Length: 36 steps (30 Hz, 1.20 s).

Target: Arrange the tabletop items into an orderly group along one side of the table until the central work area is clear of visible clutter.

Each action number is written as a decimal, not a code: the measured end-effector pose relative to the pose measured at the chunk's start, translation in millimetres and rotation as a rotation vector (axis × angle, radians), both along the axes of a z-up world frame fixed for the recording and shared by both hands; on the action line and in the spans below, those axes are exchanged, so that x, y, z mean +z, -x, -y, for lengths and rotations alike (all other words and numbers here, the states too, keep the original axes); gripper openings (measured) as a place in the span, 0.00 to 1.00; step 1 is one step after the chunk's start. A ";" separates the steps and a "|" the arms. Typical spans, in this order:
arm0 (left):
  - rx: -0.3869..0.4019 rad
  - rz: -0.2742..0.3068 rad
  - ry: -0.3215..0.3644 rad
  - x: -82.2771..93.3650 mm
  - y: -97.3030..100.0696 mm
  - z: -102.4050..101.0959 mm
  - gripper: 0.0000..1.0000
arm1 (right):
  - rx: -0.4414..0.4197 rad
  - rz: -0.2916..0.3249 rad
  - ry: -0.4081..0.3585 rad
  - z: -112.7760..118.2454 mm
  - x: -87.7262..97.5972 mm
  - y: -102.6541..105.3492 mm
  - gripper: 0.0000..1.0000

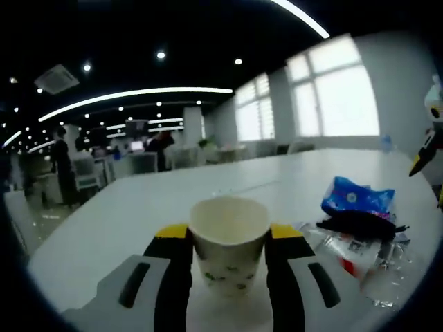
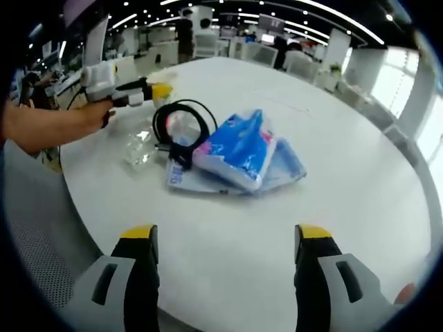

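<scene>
In the left gripper view, the left gripper (image 1: 228, 238) has its yellow-tipped jaws clamped on a white paper cup (image 1: 228, 242) (green speckles low on its wall), upright over the white table (image 1: 138, 214). Right of it lie a blue tissue pack (image 1: 358, 198), a black cable (image 1: 360, 225) and clear plastic wrapping (image 1: 360, 266).

In the right gripper view, the right gripper (image 2: 227, 238) hangs with jaws wide apart, gripping nothing, above bare tabletop. Beyond it the coiled cable touches the blue packs; a person's hand (image 2: 93, 114) holds the other gripper at far left.

Paper cup (image 1: 229, 242) looking matt; blue tissue pack (image 2: 239, 150) showing glossy plastic wrap; clear plastic bag (image 2: 140, 147) crinkling; white table (image 2: 346, 138) looking smooth.
</scene>
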<state>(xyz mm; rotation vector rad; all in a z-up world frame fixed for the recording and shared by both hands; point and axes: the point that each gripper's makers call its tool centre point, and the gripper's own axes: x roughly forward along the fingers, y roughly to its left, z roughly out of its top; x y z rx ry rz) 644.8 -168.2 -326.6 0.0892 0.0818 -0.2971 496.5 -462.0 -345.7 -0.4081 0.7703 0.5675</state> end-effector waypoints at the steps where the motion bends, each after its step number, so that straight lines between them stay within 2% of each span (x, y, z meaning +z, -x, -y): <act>1: 0.003 0.001 0.001 0.2 1.5 -0.9 0.38 | 0.001 0.000 0.001 -0.2 0.0 0.1 0.79; 4: 0.013 -0.016 0.015 -2.7 7.4 -4.7 0.38 | 0.004 0.001 0.002 -0.4 0.1 0.1 0.79; 6: 0.024 -0.031 0.053 -3.8 12.2 -7.0 0.38 | 0.005 -0.001 0.004 -0.4 0.0 0.3 0.79; 11: 0.026 -0.043 0.034 -10.8 19.0 -7.6 0.38 | 0.010 -0.001 0.006 -1.3 0.1 0.7 0.79; 12: 0.026 -0.028 0.040 -8.8 19.1 -8.3 0.38 | 0.011 -0.001 0.006 -1.5 0.0 0.7 0.79; 27: 0.013 -0.071 0.043 -13.5 22.3 -3.2 0.42 | 0.014 0.004 0.003 -2.4 1.3 -0.1 0.78; 36: 0.006 -0.071 0.063 -10.5 24.5 -0.5 0.48 | 0.016 0.005 0.001 -3.2 1.9 -0.1 0.78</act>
